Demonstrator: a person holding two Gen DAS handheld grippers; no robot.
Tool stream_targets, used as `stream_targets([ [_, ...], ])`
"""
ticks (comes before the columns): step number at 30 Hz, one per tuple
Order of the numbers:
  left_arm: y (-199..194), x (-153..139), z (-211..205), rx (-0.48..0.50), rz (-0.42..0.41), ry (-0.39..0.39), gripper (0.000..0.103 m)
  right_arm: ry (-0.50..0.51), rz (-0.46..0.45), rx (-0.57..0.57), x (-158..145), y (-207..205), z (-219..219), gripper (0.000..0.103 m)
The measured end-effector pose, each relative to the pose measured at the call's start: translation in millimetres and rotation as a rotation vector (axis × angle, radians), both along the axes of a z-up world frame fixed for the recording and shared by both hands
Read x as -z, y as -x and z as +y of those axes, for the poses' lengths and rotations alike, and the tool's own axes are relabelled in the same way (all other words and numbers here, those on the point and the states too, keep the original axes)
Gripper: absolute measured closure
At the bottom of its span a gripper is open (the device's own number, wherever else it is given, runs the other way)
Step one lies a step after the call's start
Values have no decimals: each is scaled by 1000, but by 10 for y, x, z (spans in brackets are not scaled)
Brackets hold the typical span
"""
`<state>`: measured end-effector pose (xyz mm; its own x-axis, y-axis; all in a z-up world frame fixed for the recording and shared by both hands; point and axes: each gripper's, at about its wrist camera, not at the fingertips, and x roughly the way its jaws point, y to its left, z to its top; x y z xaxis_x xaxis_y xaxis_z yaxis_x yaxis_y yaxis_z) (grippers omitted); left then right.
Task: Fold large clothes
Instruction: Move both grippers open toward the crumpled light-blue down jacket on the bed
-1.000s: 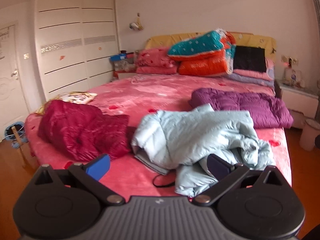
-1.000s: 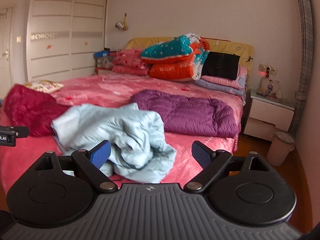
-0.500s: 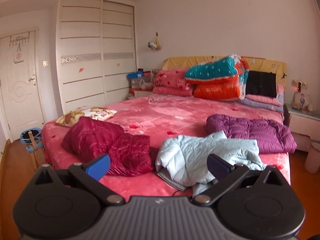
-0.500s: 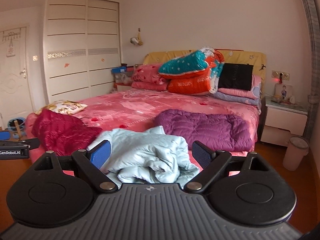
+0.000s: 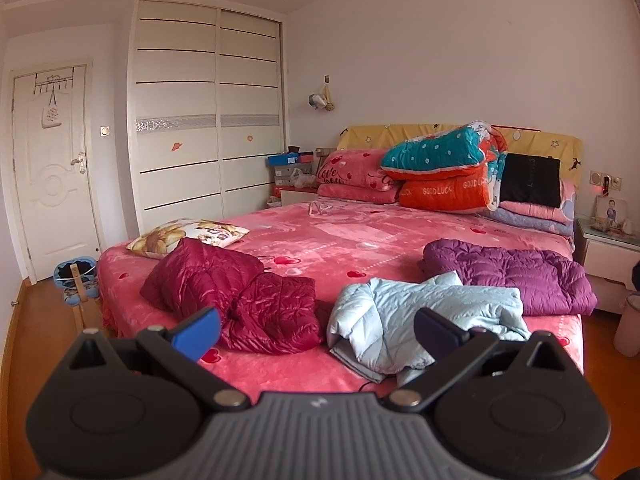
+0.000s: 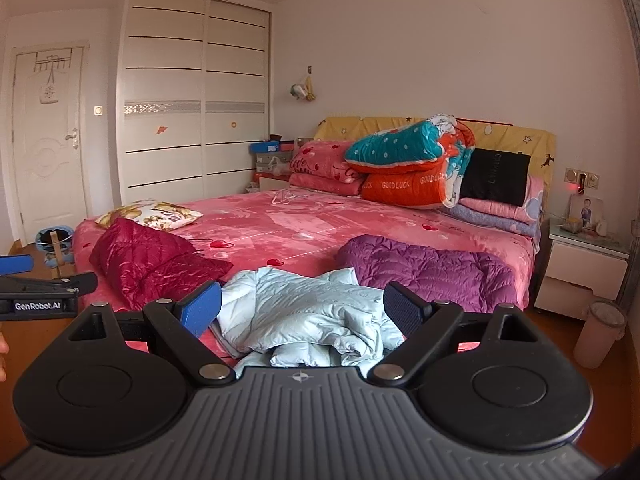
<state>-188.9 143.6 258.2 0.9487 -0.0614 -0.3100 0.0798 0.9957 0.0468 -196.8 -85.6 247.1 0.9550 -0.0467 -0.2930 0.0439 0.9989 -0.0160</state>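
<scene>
A crumpled light blue puffer jacket (image 5: 424,316) (image 6: 308,316) lies at the near edge of the pink bed (image 5: 340,240) (image 6: 312,220). A dark red puffer jacket (image 5: 236,296) (image 6: 148,260) lies to its left, a purple one (image 5: 516,276) (image 6: 428,272) to its right. My left gripper (image 5: 318,330) is open and empty, held back from the bed's foot. My right gripper (image 6: 302,308) is open too, just short of the blue jacket. In the right wrist view the left gripper's fingers (image 6: 16,264) show at the left edge.
Pillows and folded quilts (image 5: 444,172) are piled against the headboard. A printed cushion (image 5: 188,236) sits on the bed's left side. A nightstand (image 6: 584,264) and a bin (image 6: 600,332) stand to the right. A wardrobe (image 5: 204,120), a door (image 5: 52,168) and wooden floor are at left.
Both grippers have drawn back and up from the bed, so the jackets look smaller and the ceiling shows. Both stayed open and empty. The clothes have not moved.
</scene>
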Motion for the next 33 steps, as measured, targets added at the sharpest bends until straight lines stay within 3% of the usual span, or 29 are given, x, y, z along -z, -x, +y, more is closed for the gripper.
stream_targets([
  [9, -5, 115, -65, 40, 33, 9, 1, -26, -3, -45, -13, -27, -19, 0],
  [17, -162, 284, -186, 101, 77, 25, 1, -63, -8, -50, 166, -94, -62, 0],
  [23, -356, 497, -402, 146, 115, 5, 1, -64, -3, -29, 470, -209, -194, 0],
  [28, -510, 717, -585, 191, 145, -5, 1, -81, 56, 47, 824, -434, -368, 0],
  [33, -695, 960, -858, 236, 143, -78, 1, -115, 84, 132, 1312, -602, -648, 0],
])
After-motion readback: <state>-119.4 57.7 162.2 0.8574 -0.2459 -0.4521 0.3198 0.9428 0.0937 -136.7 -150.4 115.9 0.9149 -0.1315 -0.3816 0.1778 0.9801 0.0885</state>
